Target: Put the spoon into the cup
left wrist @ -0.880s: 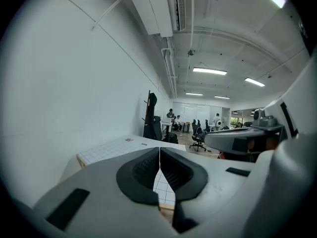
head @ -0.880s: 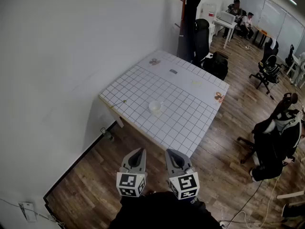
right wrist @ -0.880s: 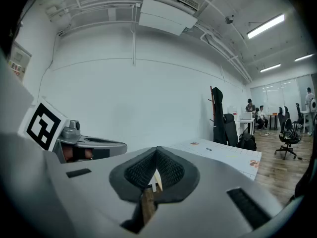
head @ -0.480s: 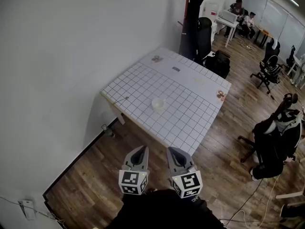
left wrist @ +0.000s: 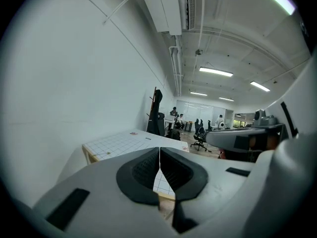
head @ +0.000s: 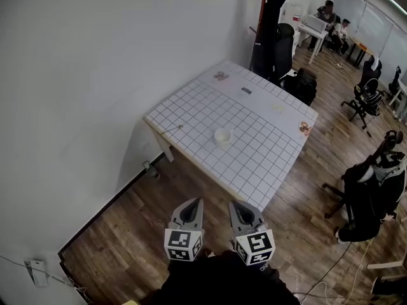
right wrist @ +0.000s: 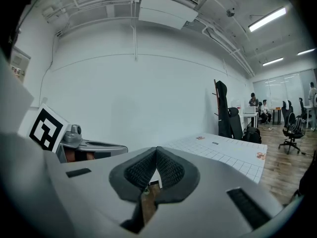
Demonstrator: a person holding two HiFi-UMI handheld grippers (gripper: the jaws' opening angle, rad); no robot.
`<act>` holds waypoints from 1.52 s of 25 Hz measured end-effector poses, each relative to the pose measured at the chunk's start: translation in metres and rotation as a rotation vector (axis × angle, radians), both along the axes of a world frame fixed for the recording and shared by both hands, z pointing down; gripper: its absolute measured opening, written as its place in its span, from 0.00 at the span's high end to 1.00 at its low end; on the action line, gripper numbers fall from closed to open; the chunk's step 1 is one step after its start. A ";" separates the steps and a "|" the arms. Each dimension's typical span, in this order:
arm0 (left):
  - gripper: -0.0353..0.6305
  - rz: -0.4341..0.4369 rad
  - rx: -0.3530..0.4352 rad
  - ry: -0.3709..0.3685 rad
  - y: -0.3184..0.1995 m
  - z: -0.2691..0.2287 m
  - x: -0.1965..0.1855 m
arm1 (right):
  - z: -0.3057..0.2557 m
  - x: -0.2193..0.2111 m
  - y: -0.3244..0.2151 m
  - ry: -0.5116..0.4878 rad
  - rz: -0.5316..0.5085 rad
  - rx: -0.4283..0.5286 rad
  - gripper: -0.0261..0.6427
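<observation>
At the far left we see a bare white wall (head: 95,75), and low against it a small white box (head: 37,274) with a cable, above a wooden floor (head: 127,227). Next comes the white gridded tabletop (head: 254,151), set against the wall. Near its left edge lies a thin small thing (head: 173,129), too small for us to tell whether it is the spoon. Below it in the head view, over the floor and well apart from the tabletop, we hold the left hand-held gripper (head: 196,204). In its own view the two dark pads meet in a closed line with nothing between them (left wrist: 159,163). The cup (head: 222,135), pale and upright, stands near the middle of the tabletop. We cannot make out what is inside it. Just beside the left one, the right hand-held gripper (head: 234,204) points the same way. Its own view shows its pads pressed together at the tips and empty (right wrist: 156,158), with the left one's marker cube (right wrist: 47,128) at that view's left. Farther right, beyond the tabletop's far corner, a dark coat (head: 275,5) hangs on a stand by a black chair (head: 283,43). At the right edge stand more office chairs (head: 365,94), and people sit at a far desk (head: 315,24).
</observation>
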State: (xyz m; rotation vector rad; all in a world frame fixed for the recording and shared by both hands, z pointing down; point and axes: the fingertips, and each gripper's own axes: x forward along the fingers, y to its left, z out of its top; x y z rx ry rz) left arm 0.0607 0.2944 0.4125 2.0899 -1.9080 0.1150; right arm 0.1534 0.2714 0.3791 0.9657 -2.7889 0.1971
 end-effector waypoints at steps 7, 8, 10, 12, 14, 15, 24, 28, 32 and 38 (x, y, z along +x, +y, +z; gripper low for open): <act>0.89 -0.002 -0.021 0.017 0.015 0.013 -0.016 | 0.011 -0.016 0.013 0.014 0.006 -0.024 0.94; 0.89 -0.003 -0.023 0.017 0.018 0.014 -0.018 | 0.013 -0.018 0.015 0.015 0.006 -0.028 0.94; 0.89 -0.009 -0.026 0.021 0.022 0.017 -0.023 | 0.017 -0.023 0.018 0.018 0.004 -0.037 0.94; 0.89 -0.016 -0.031 0.032 0.026 0.020 -0.029 | 0.019 -0.029 0.023 0.024 0.001 -0.043 0.94; 0.89 -0.021 -0.042 0.050 0.033 0.021 -0.039 | 0.018 -0.039 0.031 0.037 -0.001 -0.052 0.94; 0.89 -0.021 -0.049 0.058 0.036 0.020 -0.044 | 0.016 -0.045 0.033 0.043 0.000 -0.059 0.94; 0.89 -0.038 -0.102 0.066 0.008 0.059 -0.047 | 0.050 -0.046 -0.003 0.042 0.001 -0.104 0.94; 0.89 -0.048 -0.115 0.066 -0.025 0.072 -0.060 | 0.063 -0.063 -0.039 0.037 -0.017 -0.124 0.94; 0.89 -0.057 -0.125 0.054 -0.077 0.074 -0.081 | 0.061 -0.085 -0.089 0.023 -0.030 -0.122 0.94; 0.89 -0.029 -0.127 0.047 -0.164 0.068 -0.097 | 0.057 -0.105 -0.166 0.013 -0.027 -0.127 0.94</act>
